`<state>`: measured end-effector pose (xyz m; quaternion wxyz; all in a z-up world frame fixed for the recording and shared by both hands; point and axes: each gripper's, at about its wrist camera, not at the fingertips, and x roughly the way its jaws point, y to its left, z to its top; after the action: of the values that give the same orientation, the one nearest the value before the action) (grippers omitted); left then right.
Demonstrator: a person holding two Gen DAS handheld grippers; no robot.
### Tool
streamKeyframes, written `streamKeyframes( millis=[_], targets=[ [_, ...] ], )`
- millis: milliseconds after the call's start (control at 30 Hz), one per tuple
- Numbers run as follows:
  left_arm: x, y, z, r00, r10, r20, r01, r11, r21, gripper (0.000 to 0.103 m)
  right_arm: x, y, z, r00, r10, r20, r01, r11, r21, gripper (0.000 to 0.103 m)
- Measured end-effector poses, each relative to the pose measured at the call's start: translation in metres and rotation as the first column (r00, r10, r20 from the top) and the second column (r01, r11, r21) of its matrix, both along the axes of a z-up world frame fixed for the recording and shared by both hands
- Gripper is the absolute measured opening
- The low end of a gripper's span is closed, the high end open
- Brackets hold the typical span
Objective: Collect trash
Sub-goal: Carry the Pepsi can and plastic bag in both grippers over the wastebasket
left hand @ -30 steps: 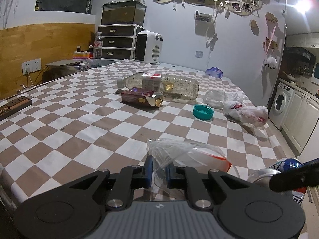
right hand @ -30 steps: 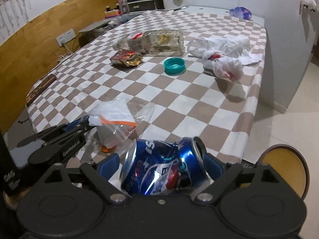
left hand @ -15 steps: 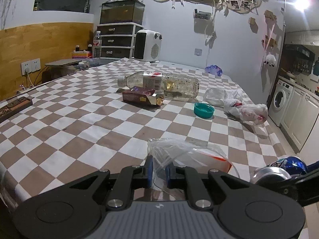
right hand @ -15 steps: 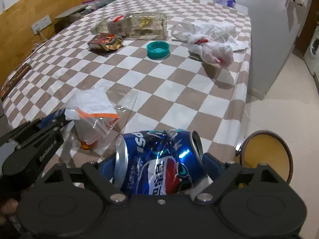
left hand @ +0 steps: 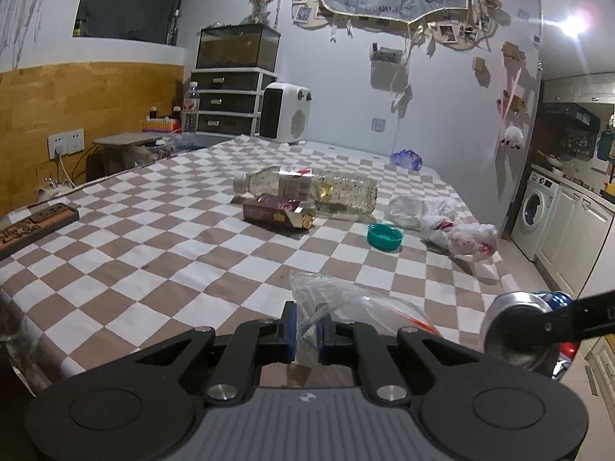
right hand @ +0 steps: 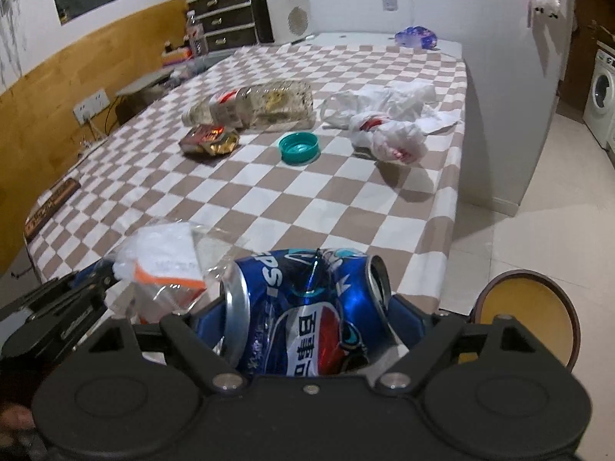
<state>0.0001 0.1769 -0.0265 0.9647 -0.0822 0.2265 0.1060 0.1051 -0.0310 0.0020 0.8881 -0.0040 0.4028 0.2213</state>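
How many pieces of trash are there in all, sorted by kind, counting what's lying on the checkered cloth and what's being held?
Plastic bags: 2, the clear bag in the left hand-held gripper and the white bag on the cloth
Cans: 1, the crushed can in the right hand-held gripper
Bottles: 1
Snack wrappers: 1
Lids: 1, teal
Total: 6

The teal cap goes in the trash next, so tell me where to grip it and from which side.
Grip the teal cap by its rim, coming from above. It lies open side up on the checked tablecloth, so one finger can go inside and one outside the low wall. It stands apart from the bottle and the white bags, probably leaving room.
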Motion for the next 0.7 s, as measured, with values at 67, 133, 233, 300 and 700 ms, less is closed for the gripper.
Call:
streamKeyframes(
  millis=[67, 133, 233, 300, 700],
  targets=[
    [-0.004, -0.003, 0.003, 1.000, -0.003, 0.007, 0.003, 1.000, 0.002, 0.010, -0.003, -0.004, 0.000, 1.000, -0.005, 0.011, 0.004, 1.000, 0.019, 0.087],
    [-0.008, -0.006, 0.005, 1.000, -0.006, 0.014, 0.005, 1.000, 0.001, 0.010, -0.006, -0.008, 0.000, 1.000, -0.011, 0.015, 0.011, 0.999, 0.037, 0.087],
    [-0.011, -0.012, 0.009, 1.000, -0.012, 0.024, 0.012, 1.000, 0.000, 0.010, -0.010, -0.016, 0.001, 0.999, -0.024, 0.027, 0.022, 0.998, 0.051, 0.087],
    [-0.011, -0.018, 0.013, 0.999, -0.022, 0.030, 0.022, 1.000, 0.000, 0.010, -0.014, -0.024, 0.003, 0.999, -0.035, 0.036, 0.033, 0.998, 0.057, 0.087],
    [0.009, -0.081, 0.026, 0.987, -0.157, 0.042, 0.157, 0.988, 0.016, 0.010, -0.031, -0.106, 0.007, 0.976, -0.198, 0.085, 0.191, 0.978, 0.085, 0.087]
  ],
)
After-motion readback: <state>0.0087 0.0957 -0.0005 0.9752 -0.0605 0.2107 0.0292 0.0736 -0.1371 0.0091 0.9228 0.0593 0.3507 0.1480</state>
